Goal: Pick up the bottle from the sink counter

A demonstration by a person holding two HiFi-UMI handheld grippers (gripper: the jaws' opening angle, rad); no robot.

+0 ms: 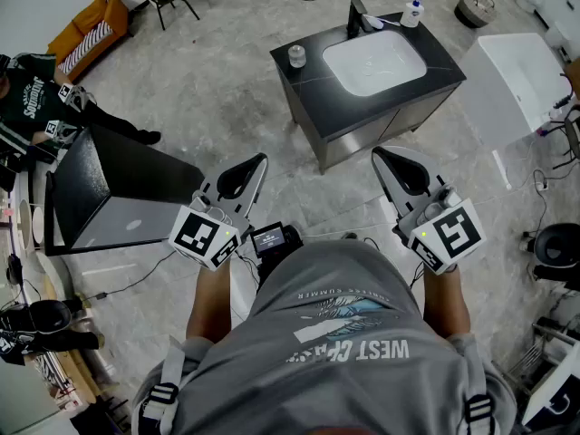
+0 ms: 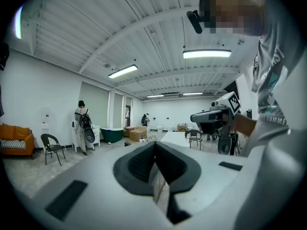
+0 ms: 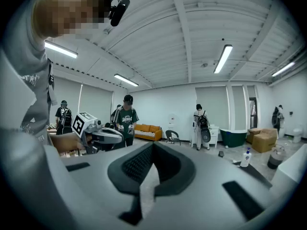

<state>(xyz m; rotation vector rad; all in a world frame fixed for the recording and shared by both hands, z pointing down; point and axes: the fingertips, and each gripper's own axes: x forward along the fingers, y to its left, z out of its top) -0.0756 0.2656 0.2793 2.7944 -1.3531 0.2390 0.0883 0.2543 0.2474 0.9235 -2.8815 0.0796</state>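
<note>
A white bottle with a blue cap [image 1: 413, 12] stands at the back right corner of the black sink counter [image 1: 444, 66], beside the faucet [image 1: 356, 16]. In the right gripper view the bottle [image 3: 246, 158] shows small, low at the right. The counter lies well ahead of both grippers, across bare floor. My left gripper [image 1: 260, 159] and right gripper [image 1: 380, 153] are held side by side in front of my chest. Each is shut with nothing between its jaws, as the left gripper view [image 2: 154, 143] and right gripper view [image 3: 152, 145] show. Both point out into the room.
A small jar [image 1: 296, 56] sits on the counter's left end, next to the white basin [image 1: 373, 62]. A black box [image 1: 118, 184] stands on the left and a white unit [image 1: 521, 80] on the right. Cables cross the floor. People stand at the left [image 1: 36, 89].
</note>
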